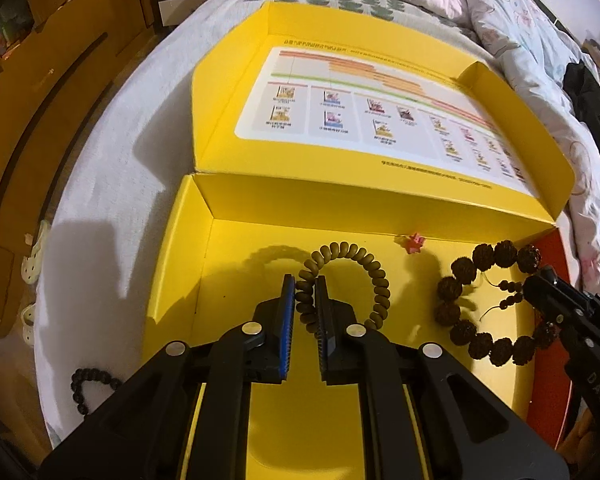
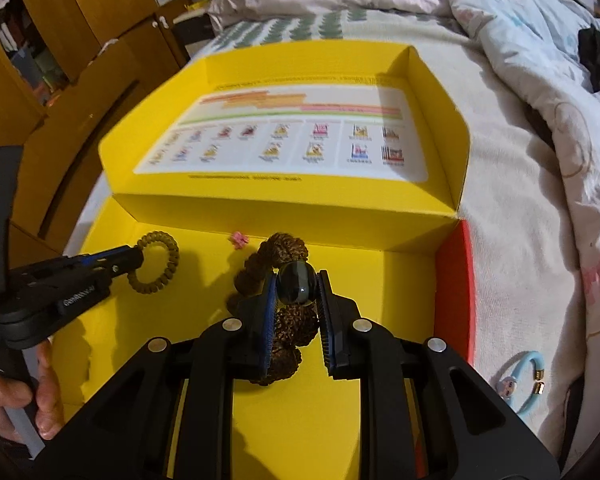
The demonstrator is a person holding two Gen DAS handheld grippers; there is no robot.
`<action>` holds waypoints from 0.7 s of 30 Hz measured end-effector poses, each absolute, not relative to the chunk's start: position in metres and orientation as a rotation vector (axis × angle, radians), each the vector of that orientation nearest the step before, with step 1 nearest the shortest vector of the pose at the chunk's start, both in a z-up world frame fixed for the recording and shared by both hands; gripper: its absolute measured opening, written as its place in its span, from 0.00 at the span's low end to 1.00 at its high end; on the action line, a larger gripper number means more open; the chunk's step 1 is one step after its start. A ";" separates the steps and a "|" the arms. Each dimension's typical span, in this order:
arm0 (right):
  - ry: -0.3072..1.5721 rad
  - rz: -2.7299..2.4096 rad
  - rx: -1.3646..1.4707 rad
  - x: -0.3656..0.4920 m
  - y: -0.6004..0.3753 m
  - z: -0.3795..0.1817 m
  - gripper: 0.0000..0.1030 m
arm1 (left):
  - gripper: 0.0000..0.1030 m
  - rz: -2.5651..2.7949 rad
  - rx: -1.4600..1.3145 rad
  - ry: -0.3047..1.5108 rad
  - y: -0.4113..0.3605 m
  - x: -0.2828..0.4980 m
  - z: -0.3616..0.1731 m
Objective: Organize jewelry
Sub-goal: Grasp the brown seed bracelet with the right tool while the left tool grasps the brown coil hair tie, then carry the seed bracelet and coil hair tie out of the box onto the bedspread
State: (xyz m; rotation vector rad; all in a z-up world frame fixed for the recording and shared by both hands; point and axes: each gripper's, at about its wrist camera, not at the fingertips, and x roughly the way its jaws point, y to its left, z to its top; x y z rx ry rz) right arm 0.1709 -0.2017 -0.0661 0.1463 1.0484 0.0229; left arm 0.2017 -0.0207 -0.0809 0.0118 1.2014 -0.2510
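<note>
An open yellow box lies on a bed. My left gripper is shut on an olive coiled bracelet, which hangs in a loop over the box floor. From the right wrist view the left gripper pinches that same coiled bracelet at its edge. My right gripper is shut on a brown bracelet of knobbly seed beads, its pads pressing a dark glossy round bead. The seed bracelet also shows at the right of the left wrist view, held by the right gripper.
A small pink star charm lies by the box's back wall. The printed lid lies flat behind. A black bead bracelet lies on the sheet at left, a light blue bracelet at right. A hand grips the left handle.
</note>
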 end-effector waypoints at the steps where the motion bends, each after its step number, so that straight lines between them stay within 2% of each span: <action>1: 1.046 0.026 0.149 0.170 -0.201 -0.063 0.19 | 0.10 -0.252 0.008 1.199 -0.017 0.199 -0.078; 21: 0.943 0.043 0.144 0.105 -0.181 0.024 0.19 | 0.10 -0.285 0.028 1.125 0.005 0.139 -0.012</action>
